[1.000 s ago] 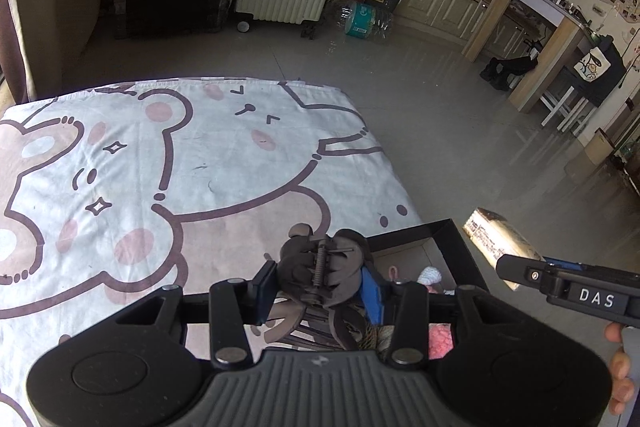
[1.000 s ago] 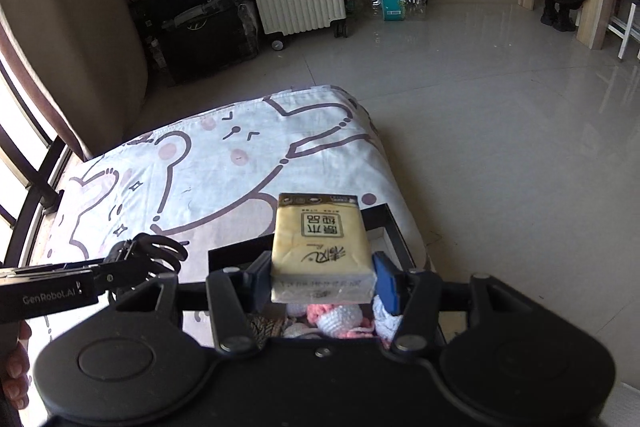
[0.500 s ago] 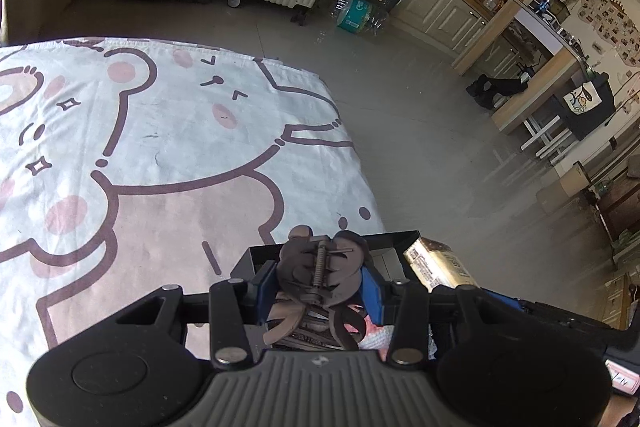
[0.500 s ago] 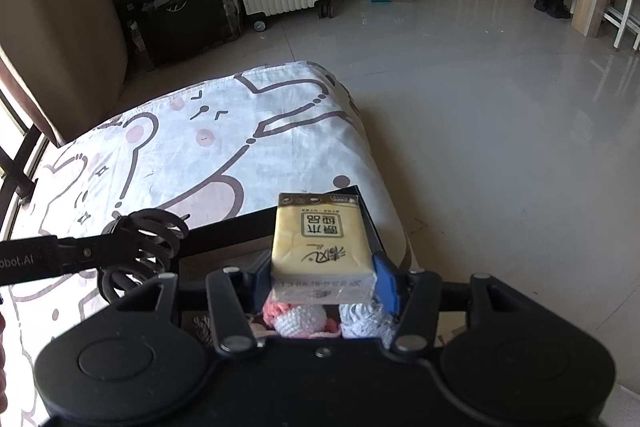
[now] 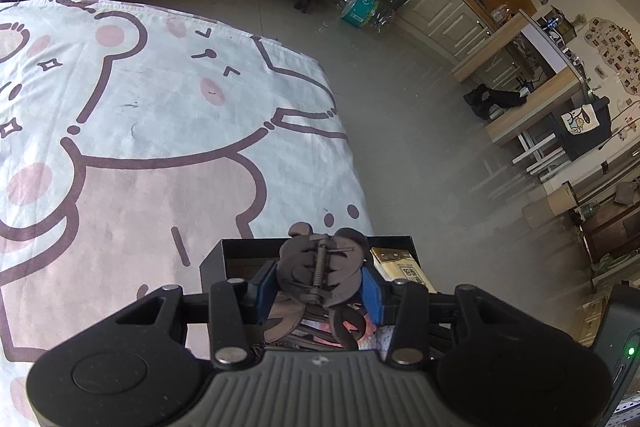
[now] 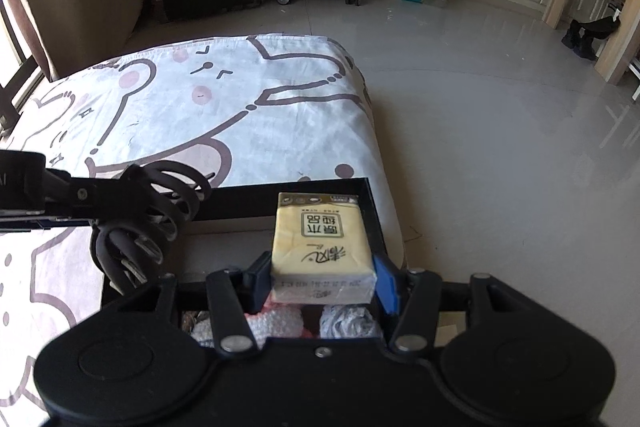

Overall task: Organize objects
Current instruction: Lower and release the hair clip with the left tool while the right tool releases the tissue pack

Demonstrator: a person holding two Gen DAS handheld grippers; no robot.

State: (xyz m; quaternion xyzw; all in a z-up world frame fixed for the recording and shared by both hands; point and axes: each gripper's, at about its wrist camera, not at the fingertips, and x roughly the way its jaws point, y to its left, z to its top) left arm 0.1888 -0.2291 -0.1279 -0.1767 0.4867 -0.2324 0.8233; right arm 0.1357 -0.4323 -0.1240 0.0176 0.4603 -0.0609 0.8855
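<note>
Gripping a dark brown hair claw clip (image 5: 322, 273), the left gripper (image 5: 320, 285) has its blue pads pressed tight against the clip's two sides. The clip's coiled spring and pin face the camera and its curved teeth hang down over the black box (image 5: 212, 257). From the right wrist view the same clip (image 6: 160, 211) shows as looped prongs over the box's left part.

The right gripper (image 6: 324, 281) is closed partway on a pale yellow tissue pack (image 6: 322, 247) with dark printed characters on top and a clear wrapper seam at its near end. The pack is held above the right side of the box (image 6: 248, 203), which sits at the near corner of a bed sheet (image 6: 224, 107) printed with cartoon bears.

Inside the box, pink and white knitted items (image 6: 276, 323) show only in slivers under the pack; what they are is hard to tell. Both gripper bodies cover the near wall of the box, and the box floor is mostly hidden. In the left wrist view the pack (image 5: 400, 267) is half cut off by the gripper frame.
</note>
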